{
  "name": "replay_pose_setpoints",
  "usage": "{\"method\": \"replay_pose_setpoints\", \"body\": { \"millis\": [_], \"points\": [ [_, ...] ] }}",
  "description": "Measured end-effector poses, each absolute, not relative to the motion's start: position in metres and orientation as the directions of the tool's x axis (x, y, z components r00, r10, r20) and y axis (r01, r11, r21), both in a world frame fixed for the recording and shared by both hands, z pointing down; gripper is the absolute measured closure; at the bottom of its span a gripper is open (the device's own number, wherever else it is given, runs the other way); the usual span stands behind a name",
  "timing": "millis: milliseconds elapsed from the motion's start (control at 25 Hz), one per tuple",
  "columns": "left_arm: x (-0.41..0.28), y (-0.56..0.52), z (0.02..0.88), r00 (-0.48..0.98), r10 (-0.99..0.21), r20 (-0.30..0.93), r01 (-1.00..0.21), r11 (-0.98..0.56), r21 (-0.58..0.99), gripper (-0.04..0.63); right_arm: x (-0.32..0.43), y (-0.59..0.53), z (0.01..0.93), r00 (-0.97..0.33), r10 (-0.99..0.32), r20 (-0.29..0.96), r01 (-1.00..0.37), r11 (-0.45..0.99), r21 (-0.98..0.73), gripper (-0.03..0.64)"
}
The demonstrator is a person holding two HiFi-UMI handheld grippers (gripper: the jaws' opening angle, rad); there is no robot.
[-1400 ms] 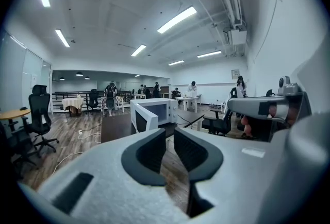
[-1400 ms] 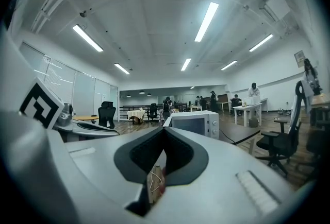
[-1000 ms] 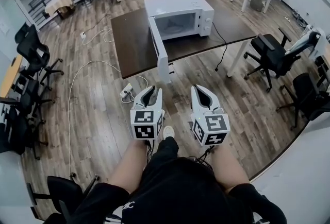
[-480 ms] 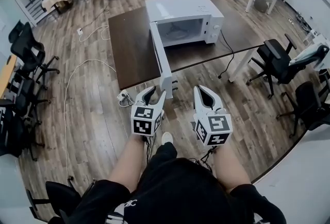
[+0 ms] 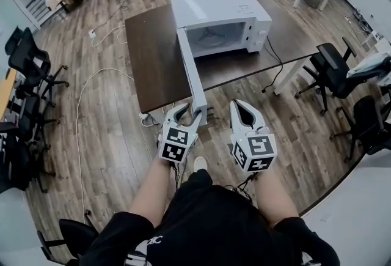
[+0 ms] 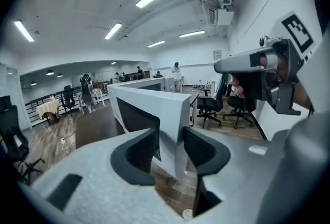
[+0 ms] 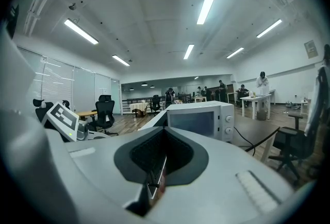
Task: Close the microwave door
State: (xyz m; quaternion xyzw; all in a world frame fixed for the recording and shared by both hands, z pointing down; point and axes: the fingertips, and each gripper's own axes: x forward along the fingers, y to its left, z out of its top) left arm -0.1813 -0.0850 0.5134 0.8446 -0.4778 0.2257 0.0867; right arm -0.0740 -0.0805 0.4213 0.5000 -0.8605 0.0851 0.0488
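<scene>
A white microwave [image 5: 220,17] stands on a dark brown table [image 5: 153,57]. Its door [image 5: 191,72] hangs wide open and sticks out past the table's near edge toward me. My left gripper [image 5: 188,113] is at the door's free end, its jaws opening. In the left gripper view the door's end [image 6: 172,115] stands between the two pads [image 6: 139,153] with small gaps on both sides. My right gripper [image 5: 243,109] hovers to the right of the door, shut and empty. The right gripper view looks over its closed jaws [image 7: 162,153] at the microwave [image 7: 198,120].
Black office chairs stand to the right of the table [image 5: 330,69] and along the left wall [image 5: 30,63]. A white cable [image 5: 91,84] and a power strip [image 5: 146,117] lie on the wood floor. The microwave's black cord [image 5: 275,69] hangs off the table's right edge.
Both grippers moved forward toward the table. The left gripper's jaws opened wide and now straddle the open door's free end. The right gripper stayed shut.
</scene>
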Motion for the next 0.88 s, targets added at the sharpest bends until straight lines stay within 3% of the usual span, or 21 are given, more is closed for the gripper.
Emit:
{"method": "replay_pose_setpoints", "body": {
  "millis": [360,880],
  "points": [
    [-0.144,-0.102,0.516,0.591,-0.679,0.435,-0.735,-0.675,-0.055,0.437,-0.063,-0.108,0.426,-0.427,-0.886,0.183,-0.904,0.416,-0.095,0.607],
    [-0.074,-0.143,0.517,0.672,-0.639,0.374,-0.696,-0.718,0.024,0.448,-0.009,-0.137,0.431,-0.247,-0.948,0.199,-0.968,0.230,-0.105,0.607]
  ]
}}
